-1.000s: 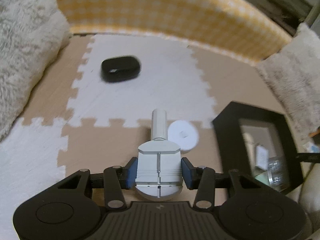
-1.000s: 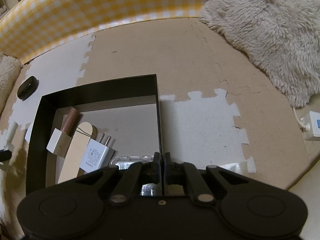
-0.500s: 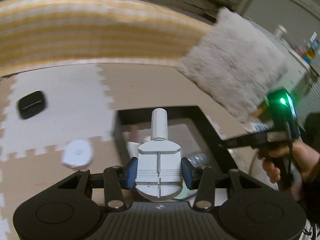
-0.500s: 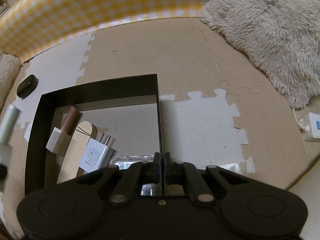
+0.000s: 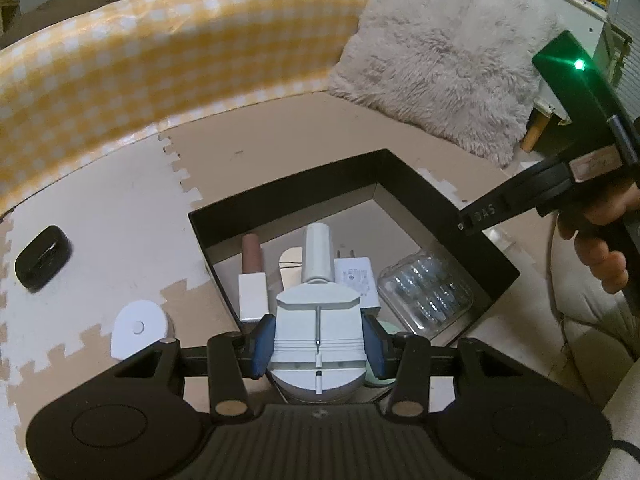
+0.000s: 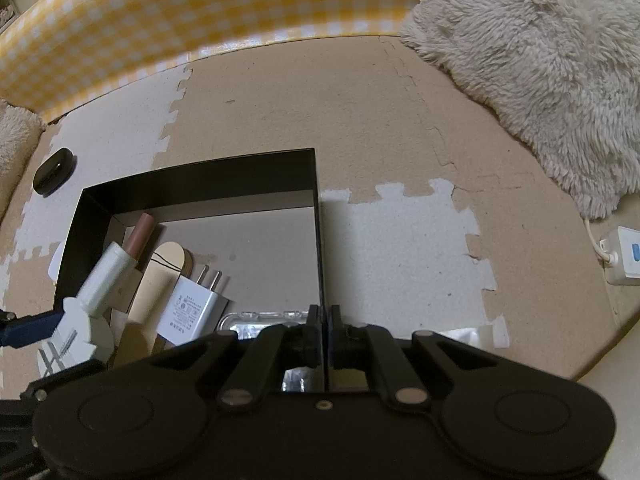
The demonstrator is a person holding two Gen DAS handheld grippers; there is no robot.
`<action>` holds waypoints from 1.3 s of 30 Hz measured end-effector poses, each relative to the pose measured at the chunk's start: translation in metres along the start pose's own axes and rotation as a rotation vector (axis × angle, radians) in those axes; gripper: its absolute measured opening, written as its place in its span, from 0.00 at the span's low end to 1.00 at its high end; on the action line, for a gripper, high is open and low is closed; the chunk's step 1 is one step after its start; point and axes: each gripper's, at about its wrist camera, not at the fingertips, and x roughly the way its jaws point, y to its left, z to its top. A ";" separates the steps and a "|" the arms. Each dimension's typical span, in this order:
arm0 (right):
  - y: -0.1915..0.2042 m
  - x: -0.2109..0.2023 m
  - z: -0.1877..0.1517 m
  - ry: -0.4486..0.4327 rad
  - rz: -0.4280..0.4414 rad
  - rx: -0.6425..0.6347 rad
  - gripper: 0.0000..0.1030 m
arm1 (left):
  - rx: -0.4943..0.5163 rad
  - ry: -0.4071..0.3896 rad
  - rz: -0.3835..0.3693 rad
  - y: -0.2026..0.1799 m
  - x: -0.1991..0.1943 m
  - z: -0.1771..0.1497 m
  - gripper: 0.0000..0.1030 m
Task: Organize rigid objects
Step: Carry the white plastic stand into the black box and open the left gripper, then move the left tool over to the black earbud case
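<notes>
The left gripper has its blue pads squeezed on a pale grey-white plastic tool with a round base and a tube-shaped handle. The tool sits between the two fingers, with its handle pointing away from the camera. It hangs above the near left part of a black square cardboard box with an open top, over the things inside.

In the box lie a brown tube with a white square cap, a flat tan wooden piece with a round end, a white wall charger with two metal prongs and a clear plastic blister pack. A bit of something pale green shows under the left gripper, but it is too hidden to tell what it is.

The right gripper has its jaws clenched tight together on the thin right wall of the box. A person's hand holds its black handle, and a small green light glows on top.

The box sits on a floor of tan and white foam puzzle mats. Out on the mats, left of the box, are a small black rounded case and a white round flat disc. A yellow and white checked cloth wall runs along the back, and a fluffy cream cushion leans near it. A white power strip with a cord lies at the far right.
</notes>
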 end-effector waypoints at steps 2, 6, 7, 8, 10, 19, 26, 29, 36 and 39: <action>0.000 0.000 0.000 0.000 0.001 0.001 0.04 | -0.011 -0.002 0.011 0.000 0.000 0.000 0.48; 0.001 0.000 0.001 0.001 0.002 0.002 0.04 | -0.043 0.011 -0.028 0.001 -0.002 0.000 0.58; 0.001 0.000 0.001 0.001 0.001 0.001 0.04 | -0.047 0.014 -0.034 0.001 -0.003 0.000 0.60; 0.001 0.000 0.001 0.001 0.001 0.001 0.04 | -0.046 0.018 -0.038 0.000 -0.004 0.000 0.62; 0.001 0.000 0.001 0.001 0.002 0.001 0.04 | -0.046 0.024 -0.041 -0.002 -0.006 0.000 0.64; 0.001 0.000 0.001 0.001 0.002 0.001 0.04 | -0.069 0.022 -0.063 -0.008 -0.019 0.002 0.82; 0.001 0.000 0.001 0.001 0.001 0.001 0.04 | -0.075 0.014 -0.068 -0.011 -0.025 0.002 0.94; 0.001 0.000 0.001 0.001 0.001 0.001 0.04 | -0.077 0.009 -0.063 -0.010 -0.027 0.003 0.98; 0.001 0.000 0.001 0.001 0.003 0.005 0.03 | -0.099 -0.005 -0.052 -0.003 -0.031 0.005 1.00; 0.001 0.000 0.000 0.002 0.001 0.002 0.03 | -0.122 -0.018 -0.038 0.005 -0.032 0.007 1.00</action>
